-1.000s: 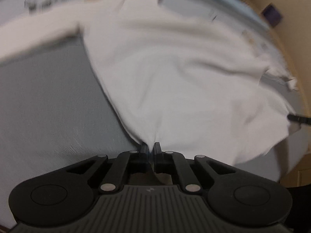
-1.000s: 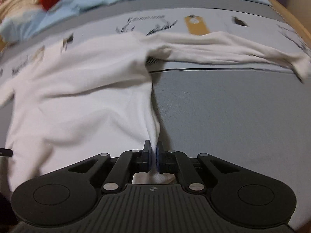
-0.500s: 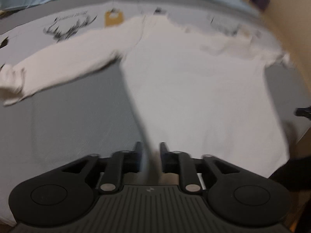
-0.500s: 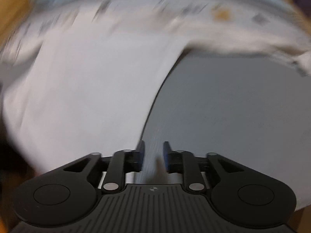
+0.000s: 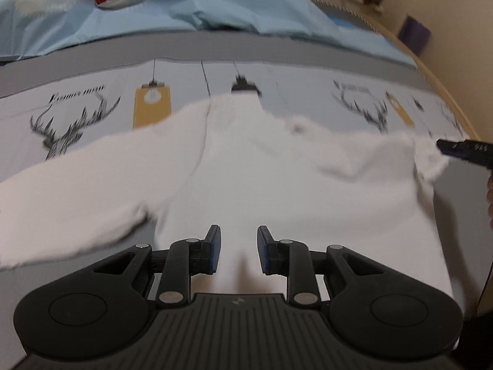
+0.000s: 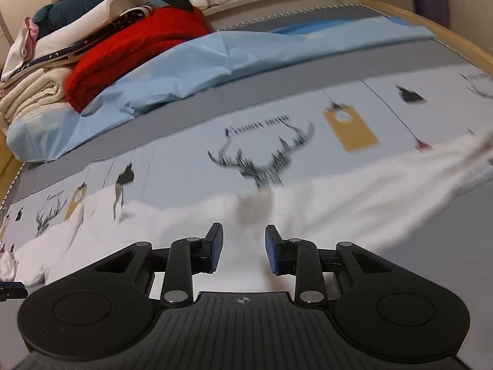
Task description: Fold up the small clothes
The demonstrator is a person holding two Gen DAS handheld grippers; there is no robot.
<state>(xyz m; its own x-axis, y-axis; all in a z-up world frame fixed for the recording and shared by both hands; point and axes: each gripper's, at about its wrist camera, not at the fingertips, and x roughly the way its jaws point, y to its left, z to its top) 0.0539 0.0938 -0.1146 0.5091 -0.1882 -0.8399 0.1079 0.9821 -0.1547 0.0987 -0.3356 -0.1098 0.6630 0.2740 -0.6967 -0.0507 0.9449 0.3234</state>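
A white long-sleeved top (image 5: 277, 178) lies spread flat on the grey bed cover, sleeves out to both sides. My left gripper (image 5: 237, 236) is open and empty, low over the top's body near its left side. My right gripper (image 6: 242, 234) is open and empty over the top (image 6: 191, 231) near its right shoulder, with the right sleeve (image 6: 385, 191) stretching off to the right. The right gripper's tip (image 5: 462, 149) shows at the right edge of the left wrist view, beside the top's right shoulder.
The bed cover (image 6: 277, 160) has deer and tag prints. A light blue sheet (image 6: 215, 61) lies behind it. A red blanket (image 6: 129, 46), folded cream and white cloths (image 6: 30, 92) and plush toys are stacked at the back left. A wooden bed edge (image 6: 446, 40) runs along the right.
Both grippers let go of the top's lower corners and opened. They moved forward over the garment, which now lies flat.
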